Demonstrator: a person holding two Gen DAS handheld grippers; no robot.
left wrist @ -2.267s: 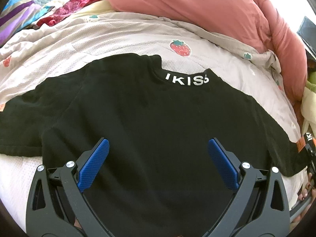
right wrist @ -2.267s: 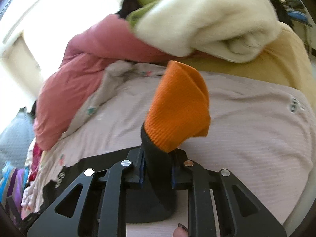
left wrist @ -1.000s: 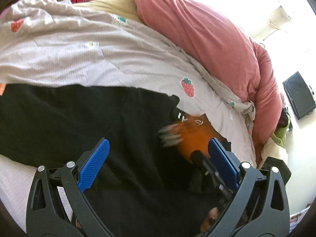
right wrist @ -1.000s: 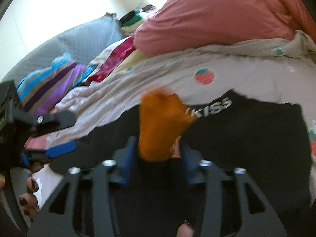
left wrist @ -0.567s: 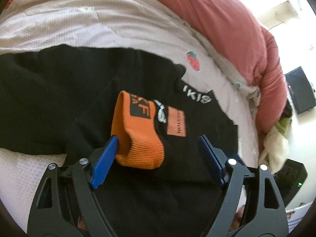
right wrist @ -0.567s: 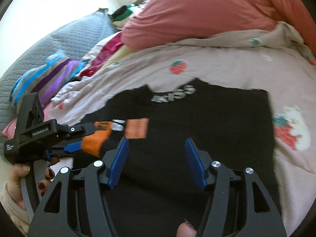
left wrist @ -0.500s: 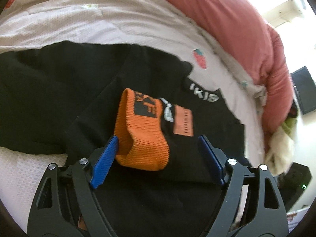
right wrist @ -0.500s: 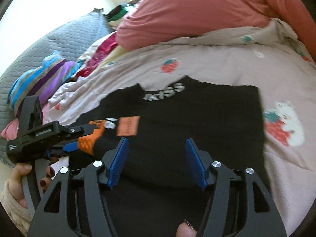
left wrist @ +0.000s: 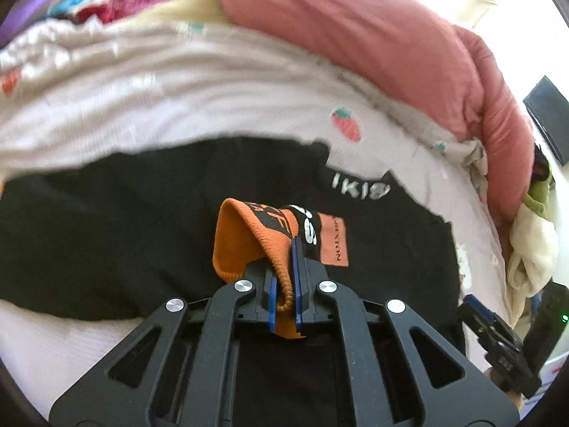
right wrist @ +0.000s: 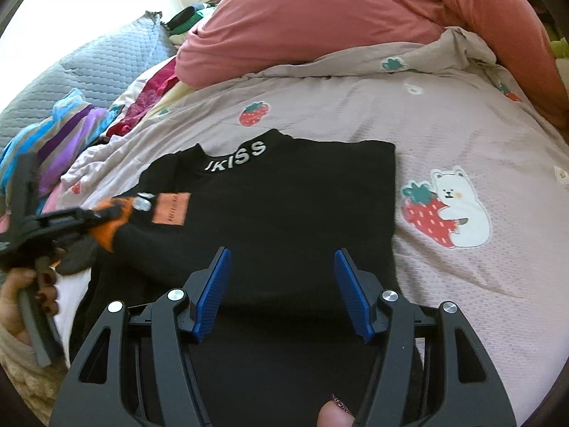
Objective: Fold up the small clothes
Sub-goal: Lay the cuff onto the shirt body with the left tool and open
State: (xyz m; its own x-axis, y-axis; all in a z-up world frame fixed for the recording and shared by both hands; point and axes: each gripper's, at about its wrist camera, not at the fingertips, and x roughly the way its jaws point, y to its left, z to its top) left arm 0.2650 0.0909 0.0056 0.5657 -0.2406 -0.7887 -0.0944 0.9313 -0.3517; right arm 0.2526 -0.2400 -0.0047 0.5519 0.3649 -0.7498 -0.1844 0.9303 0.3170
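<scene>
Two grippers over one black sweater (right wrist: pixel 284 213), spread on the strawberry-print bedcover (right wrist: pixel 444 135) of the bed, collar lettering toward the pink duvet (right wrist: pixel 338 17). Right side already turned in, by the straight edge there; orange cuff (left wrist: pixel 245 245) of that sleeve lying across the chest. Left gripper (left wrist: pixel 284 295) clamped tight on the ribbed cuff, blue fingers (left wrist: pixel 297 284) pinching a bunched ridge of knit, cuff rim standing up from the black body. Right gripper (right wrist: pixel 282 295) half spread, gripping nothing, fingers (right wrist: pixel 213 291) poised above the lower front of the sweater, hem hidden beneath them. Likely step in hand: laying the sleeve straight down the folded panel. Best done by drawing the cuff along the sleeve's own line, low over the cloth, never hoisting high, lest the tucked side flip back open. Worth pinning the folded panel with the free right gripper while the left pulls, pressing flat rather than pinching. Gentle tension only: ribbed knit stretches and springs back, so slack smoothed out first, then cuff set down flat with the orange label patch (right wrist: pixel 170 208) unwrinkled. Release only once the cuff rests fully on the body, inside the sweater's outline. Soft bedding underneath, so ripples probable; a smoothing pass afterward advisable. Left sleeve seemingly yet to be folded in.
</scene>
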